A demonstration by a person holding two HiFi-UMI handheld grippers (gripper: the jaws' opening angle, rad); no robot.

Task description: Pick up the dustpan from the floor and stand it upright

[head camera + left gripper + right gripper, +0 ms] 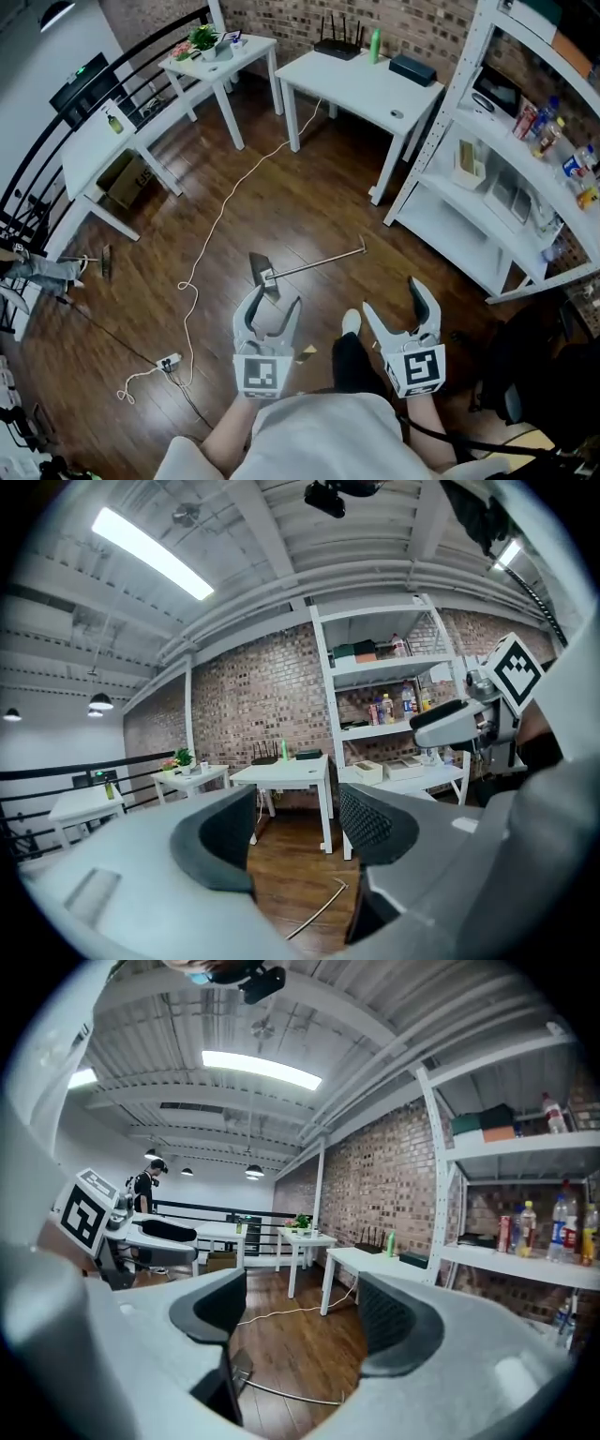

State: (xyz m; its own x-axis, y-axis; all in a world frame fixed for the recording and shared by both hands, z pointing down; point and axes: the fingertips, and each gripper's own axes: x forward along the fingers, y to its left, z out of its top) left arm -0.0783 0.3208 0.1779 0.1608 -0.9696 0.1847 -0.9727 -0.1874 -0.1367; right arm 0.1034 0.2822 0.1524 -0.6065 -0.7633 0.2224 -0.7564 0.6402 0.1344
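The dustpan (262, 271) lies flat on the wooden floor, with its long metal handle (319, 262) stretching right. My left gripper (274, 305) hangs just in front of the pan, open and empty. My right gripper (392, 302) is open too, nearer me than the handle's far end, with nothing between its fingers. Between the open jaws of the left gripper view, only the handle (319, 909) shows, low down. The right gripper view has the pan (240, 1368) and handle (291, 1395) on the floor ahead, below its jaws.
A white cable (217, 220) runs across the floor to a power strip (169, 362) at the left. White tables (361, 80) stand at the back and a white shelving unit (487, 187) at the right. My shoe (350, 322) is between the grippers. Another person (42, 270) is at the far left.
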